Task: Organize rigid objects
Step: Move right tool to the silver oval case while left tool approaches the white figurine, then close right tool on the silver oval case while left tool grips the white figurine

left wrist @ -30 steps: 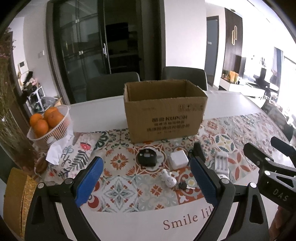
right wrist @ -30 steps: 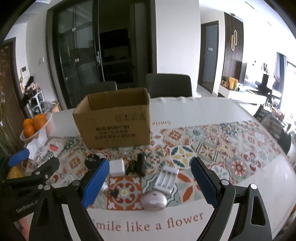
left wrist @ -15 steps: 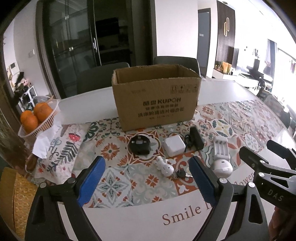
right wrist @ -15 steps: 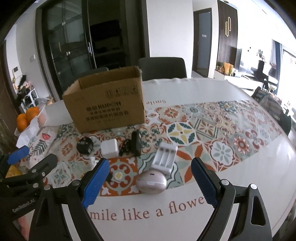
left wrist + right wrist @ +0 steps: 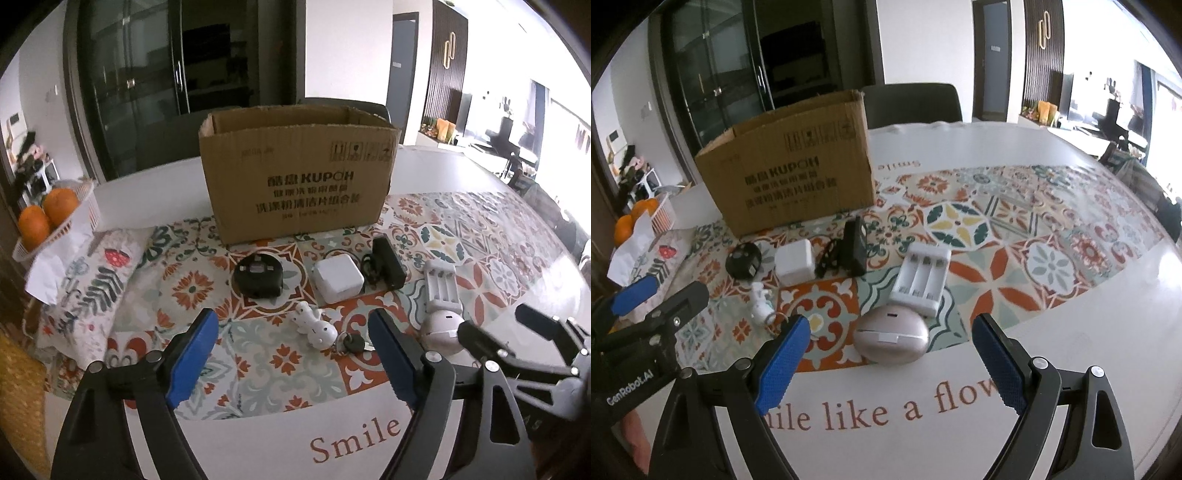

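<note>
The left gripper [image 5: 291, 345] was released, its blue pads spread wide above the patterned tablecloth [image 5: 192, 288], with nothing between them. Just ahead of it lay a small white figurine [image 5: 314, 325] with a key ring [image 5: 351, 343] touching its near end. The right gripper [image 5: 890, 354] was likewise spread open and empty, hovering over the cloth's white border; a pinkish oval case [image 5: 891, 339] lay between and just beyond its pads. The case's far edge seemed to touch a white battery holder [image 5: 921, 277]. Farther back, in a rough row, sat a round black plug [image 5: 743, 260], a white square charger [image 5: 794, 262] and a black adapter [image 5: 855, 243] standing on edge with a coiled black cable [image 5: 827, 258] beside it. Behind the row stood an open cardboard box [image 5: 299, 177], its inside hidden from both cameras. Off to the left, well apart, a white basket [image 5: 86, 212] held oranges [image 5: 48, 214]
</note>
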A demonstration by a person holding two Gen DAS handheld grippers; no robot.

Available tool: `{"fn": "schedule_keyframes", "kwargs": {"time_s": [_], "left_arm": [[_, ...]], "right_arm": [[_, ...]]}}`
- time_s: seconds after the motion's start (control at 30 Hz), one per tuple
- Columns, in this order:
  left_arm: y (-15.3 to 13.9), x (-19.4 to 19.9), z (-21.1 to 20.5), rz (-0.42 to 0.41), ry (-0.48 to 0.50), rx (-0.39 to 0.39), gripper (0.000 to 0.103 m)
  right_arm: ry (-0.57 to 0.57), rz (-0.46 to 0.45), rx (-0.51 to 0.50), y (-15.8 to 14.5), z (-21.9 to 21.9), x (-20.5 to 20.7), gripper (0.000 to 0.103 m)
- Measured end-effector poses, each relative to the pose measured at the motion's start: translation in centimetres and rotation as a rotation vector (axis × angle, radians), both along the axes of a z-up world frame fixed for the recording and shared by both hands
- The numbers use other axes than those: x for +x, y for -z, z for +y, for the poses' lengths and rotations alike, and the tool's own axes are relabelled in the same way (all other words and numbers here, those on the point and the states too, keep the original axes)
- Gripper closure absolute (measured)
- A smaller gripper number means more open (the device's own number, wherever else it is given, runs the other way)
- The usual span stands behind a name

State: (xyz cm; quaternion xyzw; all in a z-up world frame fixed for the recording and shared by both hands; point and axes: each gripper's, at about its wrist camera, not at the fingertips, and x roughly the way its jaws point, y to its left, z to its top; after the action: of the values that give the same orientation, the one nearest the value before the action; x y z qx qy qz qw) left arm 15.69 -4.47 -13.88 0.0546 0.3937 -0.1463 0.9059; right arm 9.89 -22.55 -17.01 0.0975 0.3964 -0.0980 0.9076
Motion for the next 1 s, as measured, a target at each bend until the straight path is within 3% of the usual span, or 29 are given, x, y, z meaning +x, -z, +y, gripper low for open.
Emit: {"fn": "schedule_keyframes", "kwargs": {"time_s": [0.43,1.0], "left_arm": [[3.8,2.9,-0.6,0.186,-0.044,-0.061,0.035],[7.5,5.9,-1.6,0.347,-0.082,-0.127,0.061]], "right_arm": [[-0.018,0.044,0.034,3.2,0.0,2.2,0.013],[0.012,0.082,0.065,5.5,-0.4,4.0,0.014]]}}
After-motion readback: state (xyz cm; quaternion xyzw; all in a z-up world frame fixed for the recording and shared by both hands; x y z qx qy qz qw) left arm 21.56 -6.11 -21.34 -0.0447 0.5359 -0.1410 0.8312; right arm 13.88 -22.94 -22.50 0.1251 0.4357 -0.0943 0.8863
